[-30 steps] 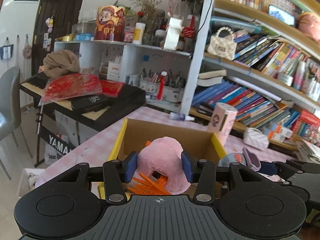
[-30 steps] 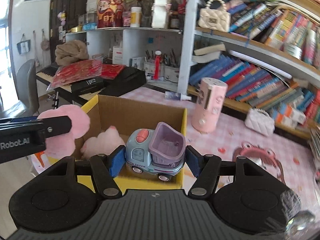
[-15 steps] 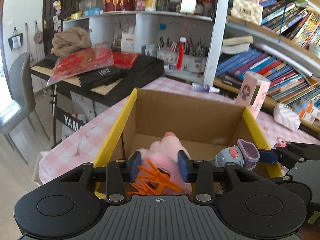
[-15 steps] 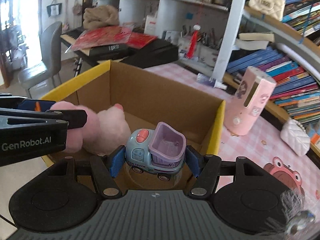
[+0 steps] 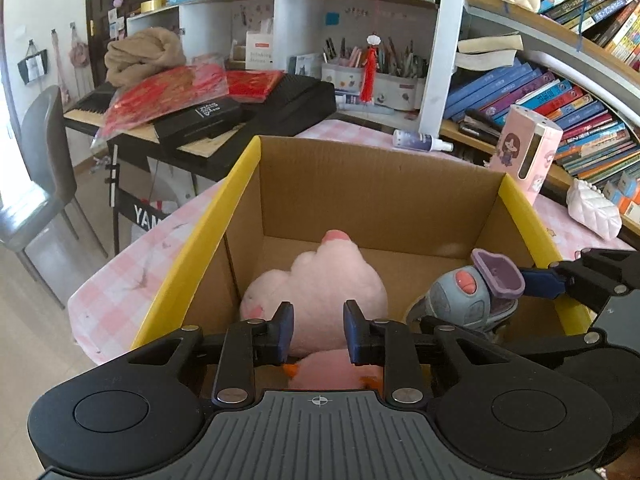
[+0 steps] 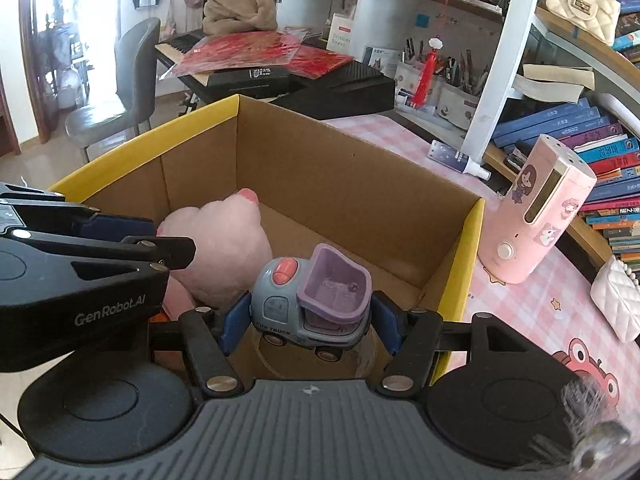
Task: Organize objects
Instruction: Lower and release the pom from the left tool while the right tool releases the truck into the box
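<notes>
One toy truck, upright, cab pointing left across the right hand-held gripper

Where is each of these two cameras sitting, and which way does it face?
Left wrist: on the left gripper, facing down into the cardboard box; its fingers squeeze the pink plush, and the right gripper intrudes.
Right wrist: on the right gripper, facing into that box; its fingers clamp the toy truck, and the left gripper's side shows.
Shared: box, plush, truck, pink dispenser, bookshelves.
</notes>
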### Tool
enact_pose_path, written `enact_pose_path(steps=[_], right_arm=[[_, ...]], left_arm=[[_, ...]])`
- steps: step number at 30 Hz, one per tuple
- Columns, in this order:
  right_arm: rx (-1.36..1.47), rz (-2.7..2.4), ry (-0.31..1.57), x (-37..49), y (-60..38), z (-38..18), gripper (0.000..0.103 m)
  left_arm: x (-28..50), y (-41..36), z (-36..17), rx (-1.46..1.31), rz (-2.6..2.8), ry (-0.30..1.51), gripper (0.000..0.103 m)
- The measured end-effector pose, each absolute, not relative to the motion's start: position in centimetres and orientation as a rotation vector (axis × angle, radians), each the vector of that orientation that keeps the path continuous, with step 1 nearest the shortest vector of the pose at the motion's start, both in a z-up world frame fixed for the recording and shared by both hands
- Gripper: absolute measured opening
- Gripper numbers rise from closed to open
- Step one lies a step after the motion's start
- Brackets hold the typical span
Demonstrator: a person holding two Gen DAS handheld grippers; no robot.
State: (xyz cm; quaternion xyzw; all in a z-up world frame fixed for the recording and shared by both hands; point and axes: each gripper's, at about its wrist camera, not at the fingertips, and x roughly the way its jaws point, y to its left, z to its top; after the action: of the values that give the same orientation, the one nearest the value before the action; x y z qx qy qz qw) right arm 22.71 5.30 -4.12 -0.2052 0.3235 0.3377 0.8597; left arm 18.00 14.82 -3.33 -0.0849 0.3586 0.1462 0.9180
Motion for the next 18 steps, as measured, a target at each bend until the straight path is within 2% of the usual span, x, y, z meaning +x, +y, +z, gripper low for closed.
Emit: enact_pose_path(steps=[10, 18], right_arm=[[-0.455, 0.722, 0.663, 23.4, 5.0, -4.2, 0.062], [-0.424, 0.737, 0.642, 23.1, 4.4, -4.1, 0.065]], left_arm=[[18.2, 13.7, -2.8, -0.144, 0.301, 0.707, 0.029], [17.4, 13.4, -1.7, -0.152, 0.321, 0.656, 0.057]])
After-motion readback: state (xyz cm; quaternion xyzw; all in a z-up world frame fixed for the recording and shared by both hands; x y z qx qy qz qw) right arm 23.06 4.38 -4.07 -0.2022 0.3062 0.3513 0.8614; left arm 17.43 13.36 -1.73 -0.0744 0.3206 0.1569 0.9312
